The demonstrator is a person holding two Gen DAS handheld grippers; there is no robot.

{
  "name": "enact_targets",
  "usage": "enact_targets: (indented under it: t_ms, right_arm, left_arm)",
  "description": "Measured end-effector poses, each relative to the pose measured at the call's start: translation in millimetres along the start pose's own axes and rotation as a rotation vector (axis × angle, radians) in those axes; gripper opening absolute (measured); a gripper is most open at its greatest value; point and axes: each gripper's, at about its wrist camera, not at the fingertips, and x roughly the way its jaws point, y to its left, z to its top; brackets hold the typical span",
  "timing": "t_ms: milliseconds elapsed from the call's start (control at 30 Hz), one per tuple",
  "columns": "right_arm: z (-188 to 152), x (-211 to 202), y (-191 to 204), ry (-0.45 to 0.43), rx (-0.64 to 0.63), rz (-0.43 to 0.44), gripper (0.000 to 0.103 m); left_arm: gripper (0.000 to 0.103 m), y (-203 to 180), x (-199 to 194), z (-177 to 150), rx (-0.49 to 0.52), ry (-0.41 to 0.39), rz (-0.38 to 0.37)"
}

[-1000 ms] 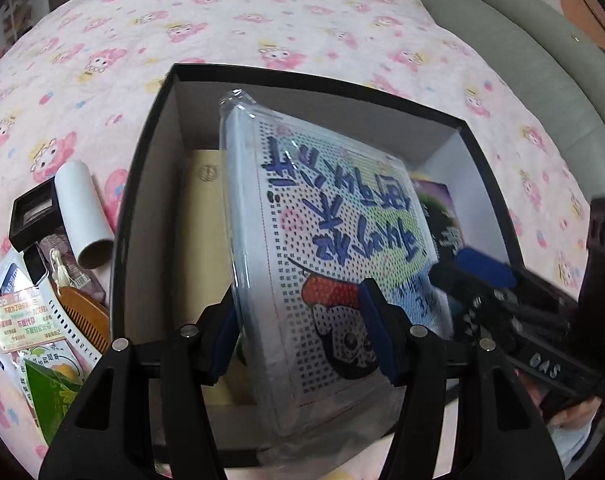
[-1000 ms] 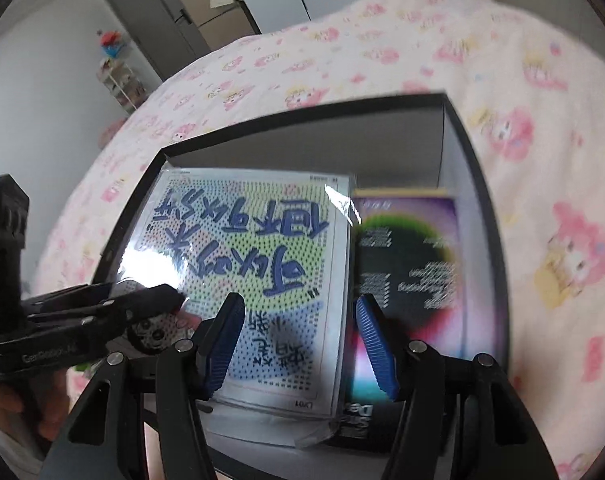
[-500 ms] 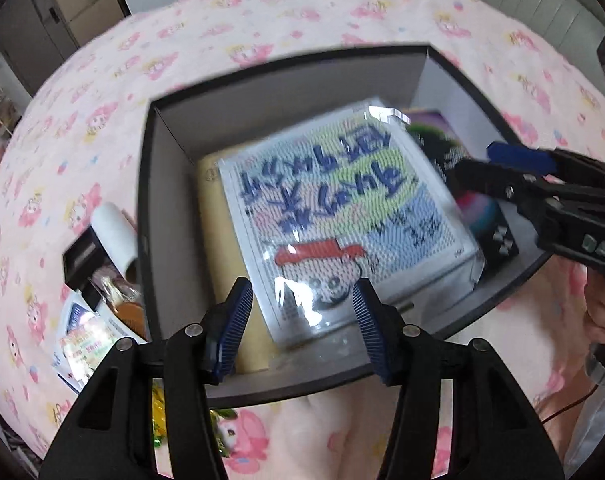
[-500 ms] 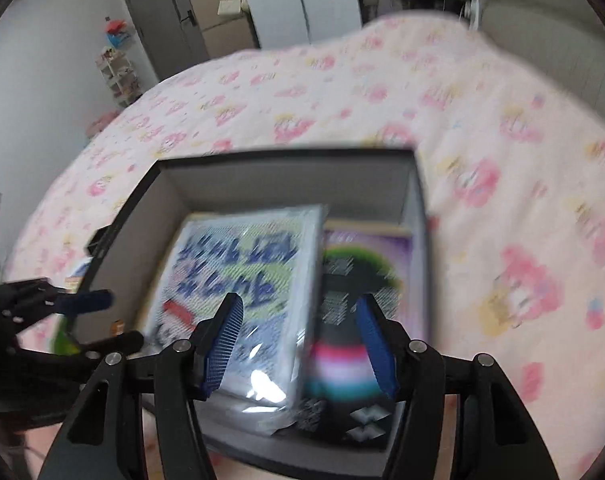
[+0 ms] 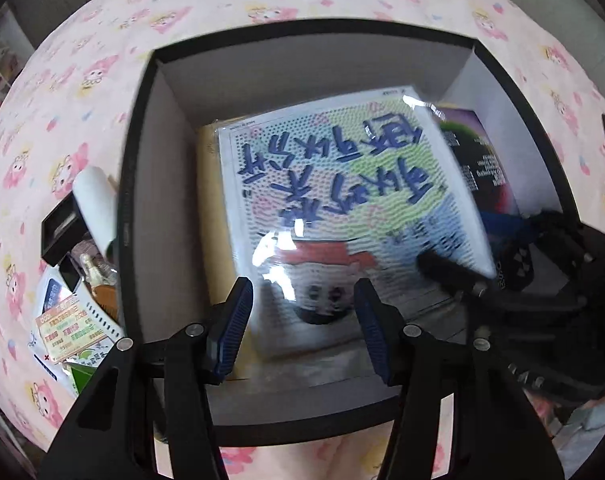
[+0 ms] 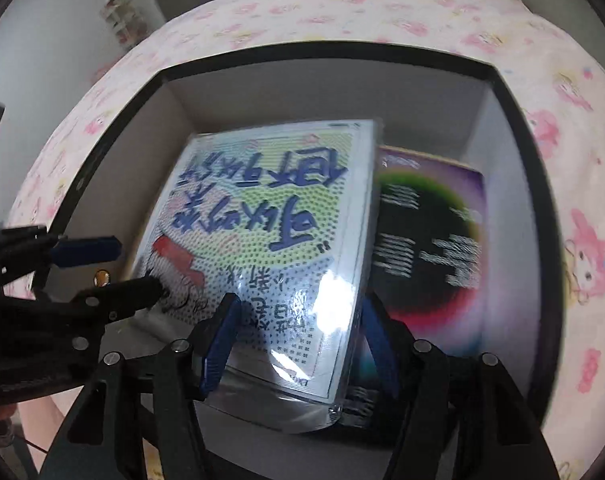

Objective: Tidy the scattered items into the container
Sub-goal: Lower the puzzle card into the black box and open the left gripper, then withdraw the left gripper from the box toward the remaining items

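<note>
The black box (image 5: 132, 184) sits on a bed covered by a pink cartoon-print sheet (image 5: 230, 4). Inside it, a plastic-wrapped dotted craft kit (image 5: 342, 208) with blue lettering lies tilted, its right edge overlapping a dark purple-and-black booklet (image 6: 430, 240) that lies flat against the box's right wall. A yellowish flat item (image 5: 210, 216) shows beneath the kit's left edge.

Left tongs (image 5: 302, 320): jaws spread apart, hovering over the near edge of the kit, holding nothing. In the right wrist view they enter from the left, with the blue pads (image 6: 88, 250) clearly separated.

Right tongs (image 6: 298, 340): jaws spread apart, 1 pad on each side of the kit's near corner; contact with the wrapper cannot be confirmed owing to motion blur.

Outside the box, on the sheet beside its left wall: a white cylinder (image 5: 96, 204), a small black case (image 5: 60, 226), a brown comb (image 5: 104, 300), and several printed packets (image 5: 68, 330), all close together
</note>
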Motion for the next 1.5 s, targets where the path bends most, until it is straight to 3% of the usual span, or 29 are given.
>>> enact_targets:
  t_ms: [100, 400, 500, 667, 833, 900, 1000, 1167, 1400, 1500]
  right_arm:
    - [3.8, 4.0, 7.2, 0.013, 0.010, 0.127, 0.058]
    - [8.0, -17.6, 2.0, -0.094, 0.017, -0.018, 0.058]
    - [4.6, -14.1, -10.1, -0.076, 0.066, -0.001, 0.058]
    - [3.6, -12.0, -11.6, -0.066, 0.058, -0.014, 0.058]
    - [4.5, -16.2, -6.2, -0.075, 0.052, -0.050, 0.059]
    - [3.0, -20.2, -7.4, -0.085, 0.072, -0.065, 0.058]
    - [-12.3, -32.5, -6.4, -0.114, 0.142, -0.082, 0.059]
    - [-40.2, -65.3, 17.5, -0.175, 0.142, -0.121, 0.059]
    - [-65.6, -120.1, 50.4, -0.278, 0.157, -0.121, 0.059]
    - [-75.4, -137.6, 65.6, -0.310, 0.161, -0.106, 0.059]
  left_arm:
    - [0.050, 12.3, -8.9, -1.4, -0.022, -0.037, 0.024]
    - [0.050, 11.1, -1.3, -7.4, -0.009, -0.021, -0.027]
    - [0.059, -6.0, 8.2, -3.7, 0.050, 0.017, 0.009]
    - [0.062, -14.3, 20.6, 4.5, 0.066, 0.047, 0.102]
    - [0.060, -12.9, 7.3, 0.7, 0.015, -0.039, 0.069]
    - [0.053, -13.7, -4.7, -8.5, 0.004, -0.078, 0.033]
    - [0.053, -14.9, -22.7, -22.2, -0.011, -0.136, -0.020]
    - [0.050, -23.4, -70.2, -50.0, 0.016, -0.249, -0.022]
    - [0.052, -2.6, -116.6, -74.4, 0.032, -0.313, -0.129]
    - [0.052, 1.2, -139.9, -95.1, 0.044, -0.345, -0.142]
